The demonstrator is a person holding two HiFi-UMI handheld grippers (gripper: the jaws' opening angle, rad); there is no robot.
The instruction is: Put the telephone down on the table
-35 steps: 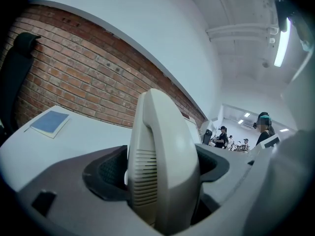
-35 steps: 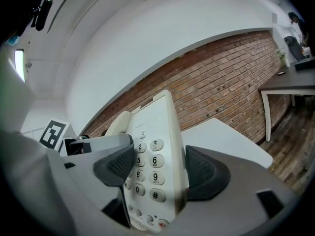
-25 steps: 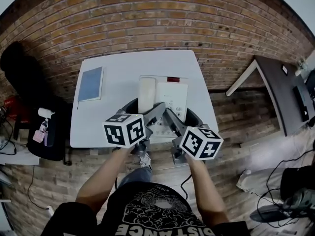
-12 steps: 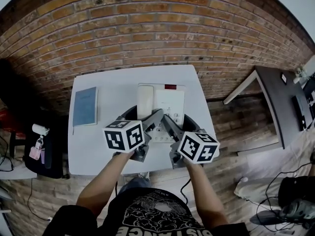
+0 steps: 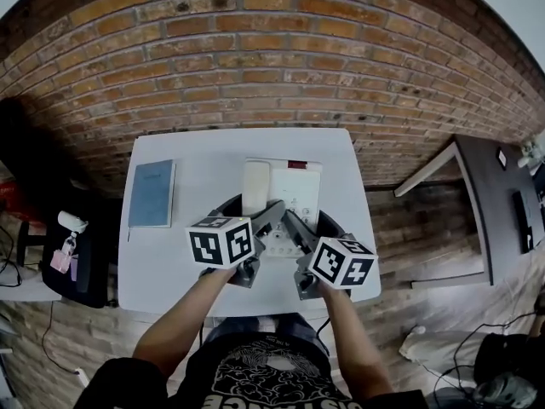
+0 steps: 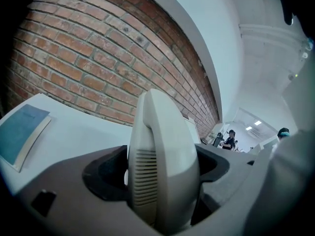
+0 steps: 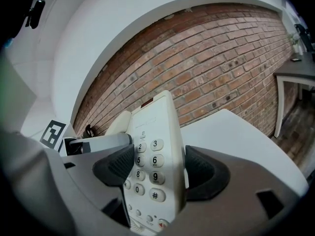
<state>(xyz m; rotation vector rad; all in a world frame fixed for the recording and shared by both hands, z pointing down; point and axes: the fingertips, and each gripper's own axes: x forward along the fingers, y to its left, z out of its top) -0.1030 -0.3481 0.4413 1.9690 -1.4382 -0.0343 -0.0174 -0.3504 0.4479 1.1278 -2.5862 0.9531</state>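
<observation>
A white telephone (image 5: 285, 190), handset on the left and keypad on the right, is held over the middle of the white table (image 5: 170, 254). My left gripper (image 5: 266, 216) is shut on its near left side, and the handset (image 6: 165, 171) fills the space between the jaws. Clamped on the near right side is my right gripper (image 5: 289, 221), with the keypad body (image 7: 155, 166) between its pads. The phone's far end tilts upward in the right gripper view. I cannot tell whether its underside touches the table.
A blue book (image 5: 152, 192) lies on the table's left part, also seen in the left gripper view (image 6: 19, 132). A brick wall (image 5: 272, 66) stands behind the table. A dark desk (image 5: 498, 181) is at the right, and a black chair with bags (image 5: 77, 245) at the left.
Both grippers and the telephone have moved forward from the table's front edge to over its middle. The grip on the phone is unchanged.
</observation>
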